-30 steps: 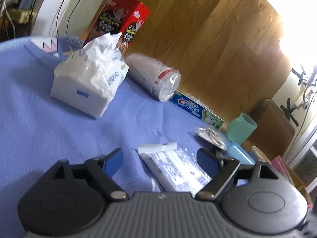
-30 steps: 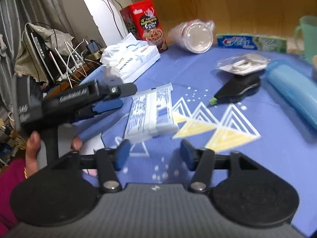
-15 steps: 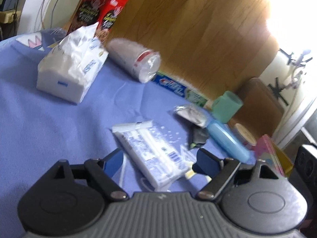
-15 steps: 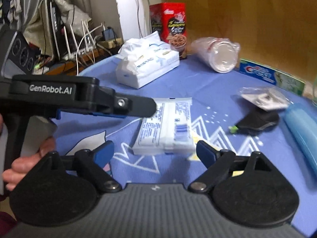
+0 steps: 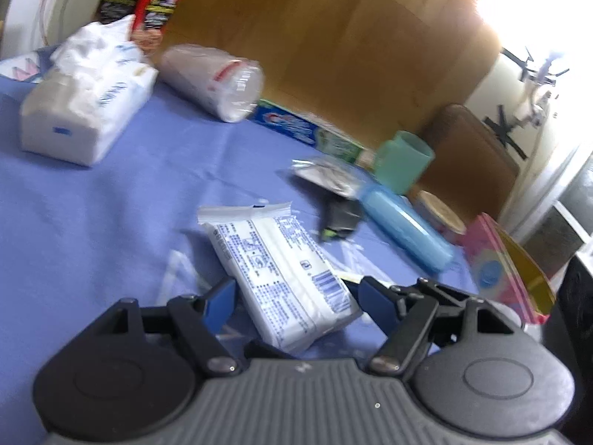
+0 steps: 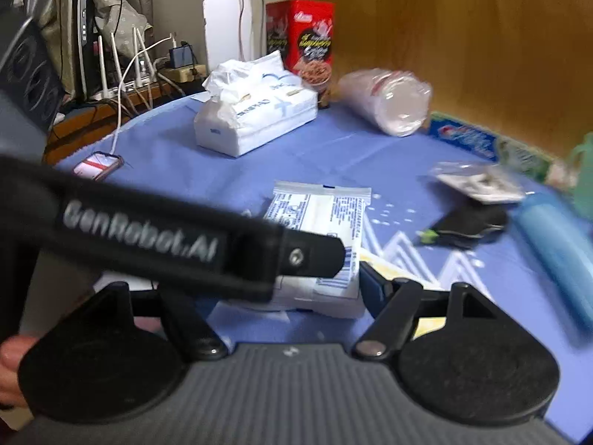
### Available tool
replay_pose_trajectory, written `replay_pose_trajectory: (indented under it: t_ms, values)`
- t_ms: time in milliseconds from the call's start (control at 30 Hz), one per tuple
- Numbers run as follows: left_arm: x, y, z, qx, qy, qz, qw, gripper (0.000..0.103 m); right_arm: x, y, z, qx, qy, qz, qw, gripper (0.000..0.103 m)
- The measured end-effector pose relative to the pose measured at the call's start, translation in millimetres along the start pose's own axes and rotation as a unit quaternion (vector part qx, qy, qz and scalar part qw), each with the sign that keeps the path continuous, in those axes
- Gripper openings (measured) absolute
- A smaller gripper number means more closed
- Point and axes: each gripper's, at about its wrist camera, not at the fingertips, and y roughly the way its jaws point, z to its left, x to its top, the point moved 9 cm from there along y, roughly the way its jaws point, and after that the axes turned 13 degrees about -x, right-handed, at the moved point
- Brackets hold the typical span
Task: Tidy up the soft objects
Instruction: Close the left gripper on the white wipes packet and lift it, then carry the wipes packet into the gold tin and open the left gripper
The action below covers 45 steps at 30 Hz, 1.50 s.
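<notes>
A flat white wipes pack with blue print (image 5: pixel 278 270) lies on the blue cloth (image 5: pixel 92 222). My left gripper (image 5: pixel 296 296) is open, its blue pads either side of the pack's near end. In the right wrist view the same pack (image 6: pixel 322 230) lies just ahead of my right gripper (image 6: pixel 296 289), which is open; the left gripper's black body (image 6: pixel 148 241) crosses in front and hides its left finger. A large white tissue pack (image 5: pixel 85 111) lies at the far left, also seen in the right wrist view (image 6: pixel 255 118).
A sleeve of plastic cups (image 5: pixel 215 81), a red box (image 5: pixel 152 0), a toothpaste box (image 5: pixel 307 133), a green cup (image 5: pixel 402 161), a blue tube (image 5: pixel 404 230), a black item (image 5: pixel 339 218) and a pink-yellow packet (image 5: pixel 507 270) lie around. A wooden wall stands behind.
Both grippers have moved in on the wipes pack, which now sits between their open fingers. The left gripper now crosses the right wrist view closer.
</notes>
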Motion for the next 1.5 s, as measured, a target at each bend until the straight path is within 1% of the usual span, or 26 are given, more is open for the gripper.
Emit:
replay_pose_trajectory:
  t_ms: [167,267,367,433,567,667,767,900,967,1033,1067,1100,1133,1200,1267,1333,1433,1500]
  values:
    - [4.1,11.6,-46.5,-0.029,0.043,0.003,0.9986,0.073,-2.4,-34.3,-17.8,-0.073,-0.019,-0.048,0.996,0.077]
    - [9.4,25.2,-78.5,-0.058,0.064,0.009,0.9963,0.073,-1.0,-55.4,-39.4,-0.114,-0.017,-0.07,0.991,0.077]
    - [10.9,40.5,-118.4,-0.09,0.093,0.02,0.9914,0.073,-2.7,-78.0,-70.8,-0.148,0.006,-0.084,0.985,0.077]
    - [8.9,53.6,-152.5,-0.116,0.119,0.029,0.9857,0.073,-5.9,-95.8,-94.3,-0.171,0.03,-0.093,0.98,0.077]
    - [-5.1,82.1,-215.9,-0.158,0.164,0.046,0.9726,0.073,-20.3,-137.1,-146.3,-0.227,0.084,-0.112,0.964,0.077]
    - [-20.3,106.2,-263.2,-0.185,0.202,0.064,0.9597,0.073,-35.0,-165.6,-183.8,-0.27,0.113,-0.119,0.949,0.077]
    - [-35.5,132.1,-304.9,-0.219,0.221,0.087,0.9463,0.073,-53.4,-192.3,-219.7,-0.312,0.142,-0.121,0.932,0.077]
    - [-57.6,163.2,-339.7,-0.242,0.227,0.117,0.9362,0.073,-78.7,-214.5,-259.8,-0.349,0.182,-0.114,0.912,0.077]
    - [-68.7,172.7,-348.8,-0.245,0.23,0.127,0.9333,0.075,-87.7,-215.7,-276.1,-0.369,0.194,-0.107,0.903,0.078]
    - [-77.1,180.1,-352.7,-0.237,0.241,0.121,0.9331,0.078,-99.2,-215.5,-291.8,-0.396,0.199,-0.095,0.891,0.08]
    - [-80.0,182.4,-352.5,-0.232,0.247,0.117,0.9337,0.08,-104.1,-214.2,-298.3,-0.413,0.198,-0.087,0.885,0.083]
    - [-83.0,184.8,-350.7,-0.224,0.25,0.116,0.9348,0.081,-107.8,-212.9,-302.6,-0.422,0.198,-0.08,0.881,0.088]
    - [-84.5,186.3,-348.3,-0.219,0.25,0.118,0.9357,0.081,-111.2,-212.8,-306.4,-0.425,0.201,-0.077,0.879,0.088]
    - [-86.4,188.8,-342.9,-0.215,0.243,0.126,0.9375,0.081,-114.7,-215.4,-307.1,-0.42,0.214,-0.08,0.878,0.089]
    - [-83.8,183.7,-337.8,-0.216,0.233,0.125,0.94,0.081,-115.0,-216.6,-307.6,-0.417,0.223,-0.083,0.877,0.089]
    - [-74.9,173.3,-333.5,-0.221,0.226,0.113,0.9421,0.081,-113.5,-223.7,-301.0,-0.409,0.232,-0.095,0.878,0.089]
    - [-55.2,150.9,-324.0,-0.226,0.217,0.086,0.9456,0.081,-102.7,-231.1,-291.8,-0.396,0.241,-0.119,0.878,0.088]
    - [-40.4,134.5,-312.5,-0.221,0.213,0.066,0.9494,0.081,-92.5,-235.1,-280.8,-0.391,0.24,-0.139,0.878,0.088]
